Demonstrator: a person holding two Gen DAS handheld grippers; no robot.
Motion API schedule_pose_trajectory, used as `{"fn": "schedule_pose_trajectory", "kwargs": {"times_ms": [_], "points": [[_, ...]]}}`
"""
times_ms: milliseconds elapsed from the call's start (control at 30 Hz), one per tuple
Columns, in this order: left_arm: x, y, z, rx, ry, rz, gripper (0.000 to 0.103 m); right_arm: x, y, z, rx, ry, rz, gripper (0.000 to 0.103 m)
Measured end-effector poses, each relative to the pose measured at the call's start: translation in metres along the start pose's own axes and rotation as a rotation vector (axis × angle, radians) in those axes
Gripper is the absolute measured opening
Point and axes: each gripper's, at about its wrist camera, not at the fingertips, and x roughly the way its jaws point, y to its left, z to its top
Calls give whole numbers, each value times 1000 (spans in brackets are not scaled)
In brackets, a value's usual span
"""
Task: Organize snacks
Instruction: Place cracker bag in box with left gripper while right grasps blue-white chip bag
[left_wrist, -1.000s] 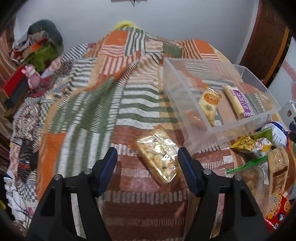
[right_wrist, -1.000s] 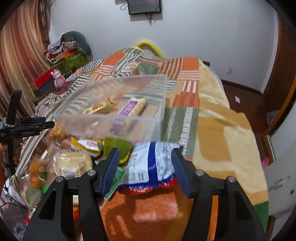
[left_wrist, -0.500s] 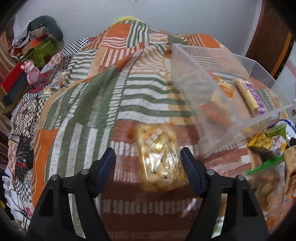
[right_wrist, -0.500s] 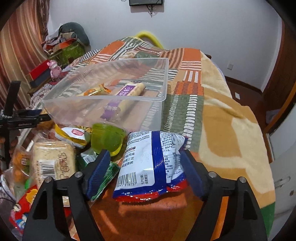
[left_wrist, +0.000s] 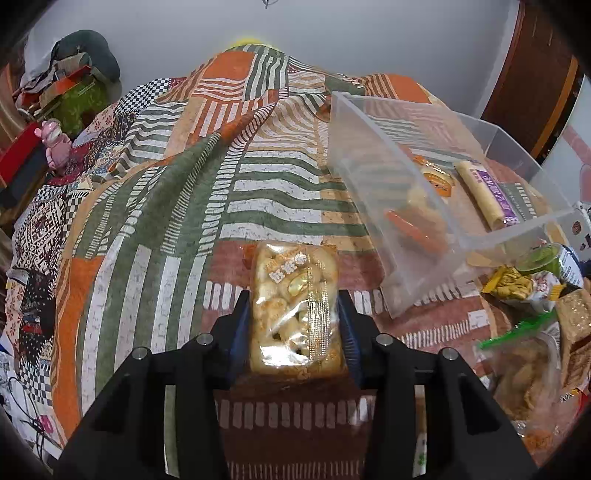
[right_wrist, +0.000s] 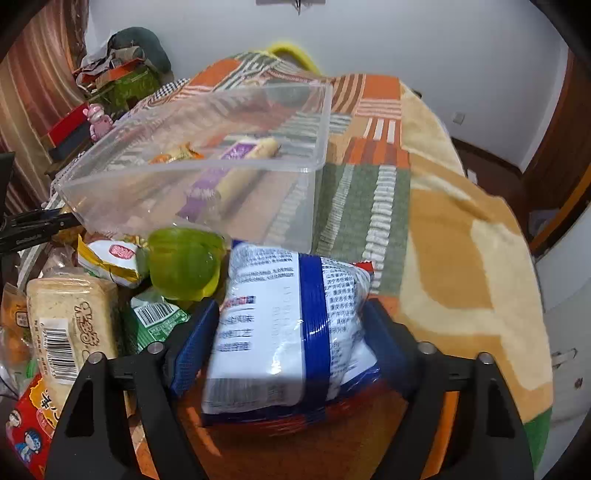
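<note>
My left gripper (left_wrist: 293, 328) is shut on a clear bag of yellow puffed snacks (left_wrist: 293, 306), lying on the patchwork bedspread. A clear plastic bin (left_wrist: 388, 192) stands to its right, holding an orange packet (left_wrist: 437, 181) and a purple-labelled stick snack (left_wrist: 484, 195). My right gripper (right_wrist: 286, 332) has its fingers against both sides of a white and blue snack bag (right_wrist: 288, 328). The bin (right_wrist: 207, 206) is just beyond it in the right wrist view.
Loose snacks lie left of the right gripper: a green jelly cup (right_wrist: 184, 262), a yellow-white packet (right_wrist: 110, 260), a wrapped bread loaf (right_wrist: 70, 317), a red packet (right_wrist: 26, 432). Clutter and a pink toy (left_wrist: 55, 144) sit at the bed's far left.
Both grippers moved forward and closed: the left onto the puffed snack bag, the right onto the white and blue bag.
</note>
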Motion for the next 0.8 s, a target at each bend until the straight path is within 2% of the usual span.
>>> {"fn": "schedule_pose_trajectory", "kwargs": {"times_ms": [33,133,433,567,800], "points": [[-3,1,-1,-5,-2,-1,44,-1,-2,-1,14,-1,-1,64],[-15,4,-2,-21,-20,-4,44,-10,-5,-4,33,-22,7,57],[-68,-3,8,-17,-111,-19,44,-50,-12,-11,52,-94,-11,55],[-93,-16,16,-3,-163,-39,44,-72,-13,-2,58,-155,-24,55],[-115,-44,36,19,-224,-99,44,-100,-6,28,45,-264,-15,55]]}}
